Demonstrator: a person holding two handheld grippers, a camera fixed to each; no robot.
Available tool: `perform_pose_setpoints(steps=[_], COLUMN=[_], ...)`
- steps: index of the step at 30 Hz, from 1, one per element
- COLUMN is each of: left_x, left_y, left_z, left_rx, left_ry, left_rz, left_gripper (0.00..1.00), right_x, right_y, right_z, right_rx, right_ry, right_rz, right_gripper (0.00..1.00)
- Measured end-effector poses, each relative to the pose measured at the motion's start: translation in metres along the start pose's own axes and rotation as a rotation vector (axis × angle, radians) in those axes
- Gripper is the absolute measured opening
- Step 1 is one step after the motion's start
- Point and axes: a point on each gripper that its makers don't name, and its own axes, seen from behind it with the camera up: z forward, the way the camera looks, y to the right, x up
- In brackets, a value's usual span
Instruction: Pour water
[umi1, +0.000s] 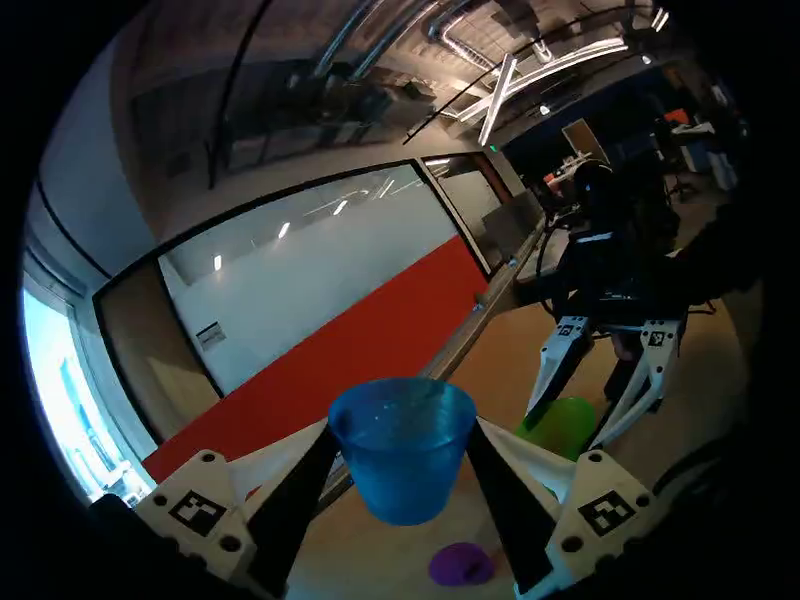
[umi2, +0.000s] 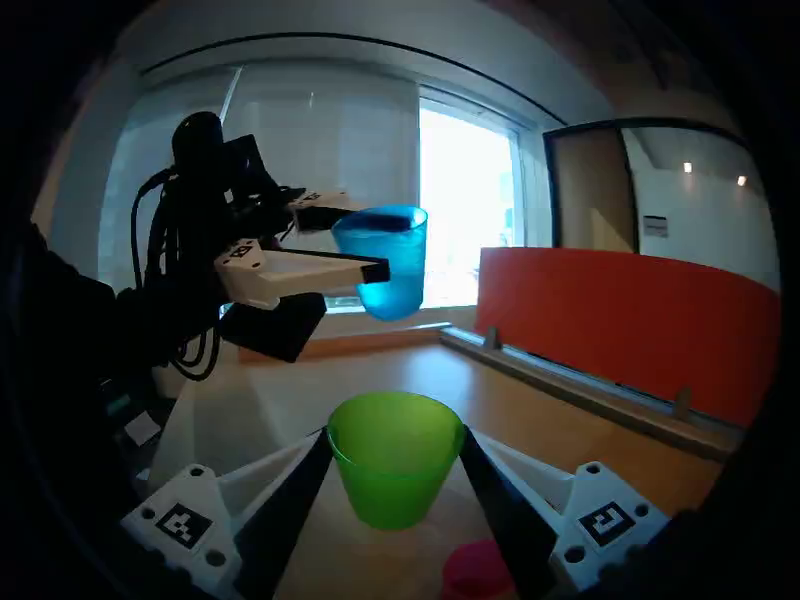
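Blue cup (umi1: 402, 462), left claw (umi1: 402, 438); green cup (umi2: 395, 460), right claw (umi2: 394, 438)

Readable text: you find none.
Wall sign (umi1: 211, 335): print too small for you to read.
Square markers (umi1: 197, 511): black-and-white codes, no letters.

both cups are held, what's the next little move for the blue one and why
Probably carry the blue cup across until it hangs over the mouth of the green cup, before tilting. The left claw holds it upright, raised and off to one side of the green cup, which the right claw grips lower down. Tilting now would likely miss.
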Motion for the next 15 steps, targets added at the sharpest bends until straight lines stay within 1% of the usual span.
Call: perform_pose_setpoints(steps=[6,15], left_x=[0.008,0.016], left_y=[-0.004,-0.004], left_z=[-0.001,-0.002], left_rx=[0.014,0.027], left_ry=[0.009,0.009], left_rz=[0.073,0.156], left_gripper=[0.86,0.86], right_x=[0.000,0.002], right_y=[-0.004,-0.012], right_z=[0.000,0.002], right_rx=[0.012,0.028], right_ry=[0.005,0.011], right_rz=[0.006,-0.001], right_gripper=[0.92,0.92])
